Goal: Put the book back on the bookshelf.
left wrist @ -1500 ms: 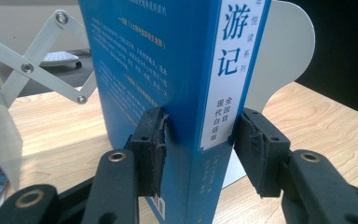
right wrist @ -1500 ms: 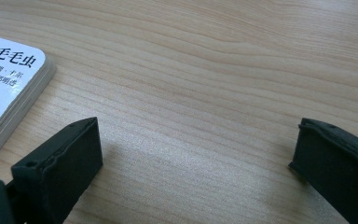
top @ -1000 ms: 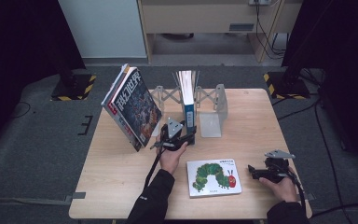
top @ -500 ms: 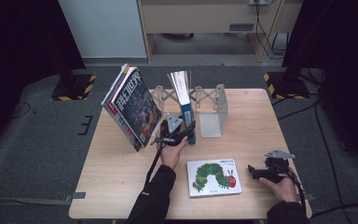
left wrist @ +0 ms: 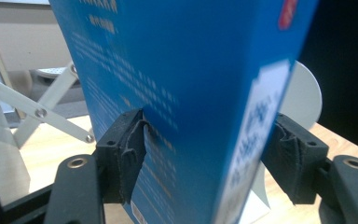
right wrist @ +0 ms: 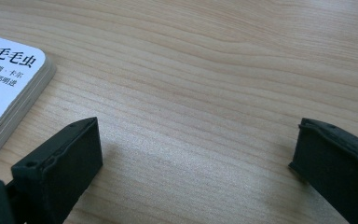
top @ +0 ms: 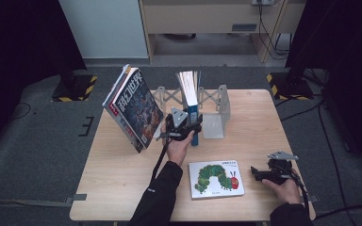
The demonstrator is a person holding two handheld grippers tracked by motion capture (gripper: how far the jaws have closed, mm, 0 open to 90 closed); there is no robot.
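Blue book [top: 193,110] now stands nearly upright between the plates of the metal bookend rack [top: 216,109], its pages fanned at the top, where a second ago it sat lower and more closed. The left gripper [top: 185,128] has its fingers [left wrist: 122,156] clamped on the book's lower covers. That suggests shelving is almost done. The right gripper [top: 269,173] rests on the counter [top: 122,179], fingers apart, beside the caterpillar book [top: 215,179].

The pale wooden tabletop [right wrist: 214,70] shows fine matt grain. The upright blue book's cover [left wrist: 191,93] looks glossy. The grey folding metal bookstand [top: 219,110] is matt.
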